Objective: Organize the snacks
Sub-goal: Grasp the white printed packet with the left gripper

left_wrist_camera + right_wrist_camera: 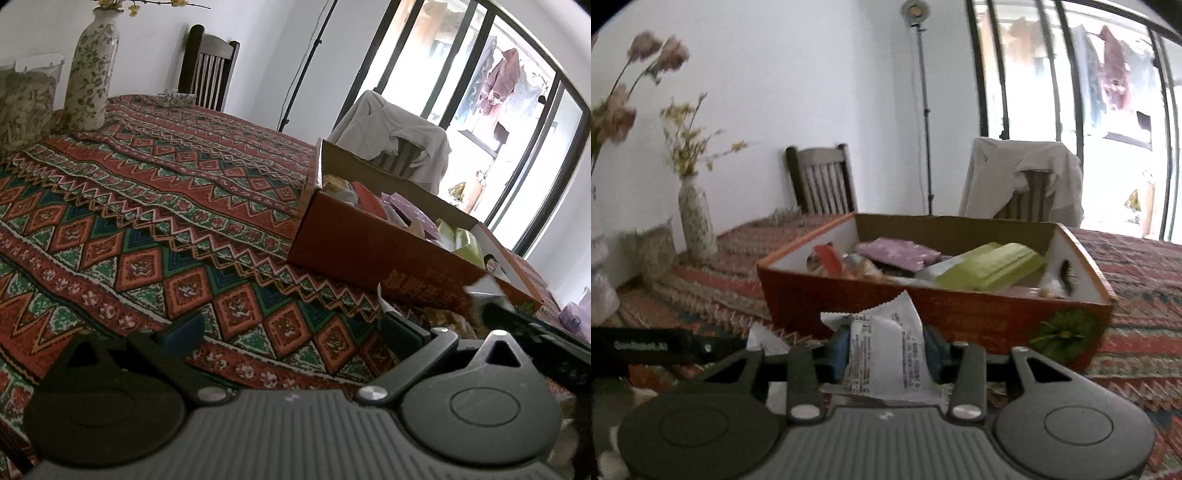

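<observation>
1. Now the right gripper (886, 350) pinches a white snack packet (886, 354), ready for the orange box (923, 314) just ahead.
2. Meanwhile the left gripper (291, 332) waits wide open, empty, over the tablecloth (147, 206).

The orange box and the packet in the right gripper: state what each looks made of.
Orange box: apparently cardboard, printed orange outside, with plain brown and white inner walls and thin, raw edges.
Packet, pinched in the right gripper: probably plastic film or foil laminate, white and printed, with a zigzag-cut seal edge and crinkled folds.
</observation>
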{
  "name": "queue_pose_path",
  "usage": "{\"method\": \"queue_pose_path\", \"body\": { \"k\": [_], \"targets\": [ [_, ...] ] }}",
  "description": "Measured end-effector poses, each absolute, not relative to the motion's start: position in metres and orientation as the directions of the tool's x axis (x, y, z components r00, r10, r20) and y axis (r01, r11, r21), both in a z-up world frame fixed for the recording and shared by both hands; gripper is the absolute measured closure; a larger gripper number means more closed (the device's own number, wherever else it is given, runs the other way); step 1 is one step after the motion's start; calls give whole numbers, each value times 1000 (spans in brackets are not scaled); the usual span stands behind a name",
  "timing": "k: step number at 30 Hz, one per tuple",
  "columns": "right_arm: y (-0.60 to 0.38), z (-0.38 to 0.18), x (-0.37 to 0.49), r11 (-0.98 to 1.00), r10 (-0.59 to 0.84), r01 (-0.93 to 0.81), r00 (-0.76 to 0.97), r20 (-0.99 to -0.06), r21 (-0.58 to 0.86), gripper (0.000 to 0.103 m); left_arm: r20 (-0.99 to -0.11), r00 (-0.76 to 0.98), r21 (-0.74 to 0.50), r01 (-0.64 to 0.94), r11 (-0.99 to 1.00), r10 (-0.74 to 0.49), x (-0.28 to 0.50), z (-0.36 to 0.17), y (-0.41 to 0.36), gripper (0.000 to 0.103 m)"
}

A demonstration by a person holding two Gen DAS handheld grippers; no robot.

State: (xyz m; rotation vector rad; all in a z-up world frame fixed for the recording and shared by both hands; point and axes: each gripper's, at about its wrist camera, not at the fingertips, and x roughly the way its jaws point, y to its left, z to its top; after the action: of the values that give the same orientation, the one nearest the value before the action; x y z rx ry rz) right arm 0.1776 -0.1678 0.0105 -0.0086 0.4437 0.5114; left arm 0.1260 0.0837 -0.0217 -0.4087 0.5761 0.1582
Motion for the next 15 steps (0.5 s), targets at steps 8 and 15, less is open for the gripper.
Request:
{"method": "queue_pose_path", "body": {
  "k": [8, 15],
  "targets": [
    [-231, 2, 184, 948, 315, -301, 847, -428, 103, 62, -557, 827, -327, -305, 894, 79, 125, -21, 86, 0],
    [-241, -8, 191, 939, 343, -305, 823, -453, 159, 62, -572, 790, -208, -400, 893, 220, 124, -15, 76, 0]
  ]
}}
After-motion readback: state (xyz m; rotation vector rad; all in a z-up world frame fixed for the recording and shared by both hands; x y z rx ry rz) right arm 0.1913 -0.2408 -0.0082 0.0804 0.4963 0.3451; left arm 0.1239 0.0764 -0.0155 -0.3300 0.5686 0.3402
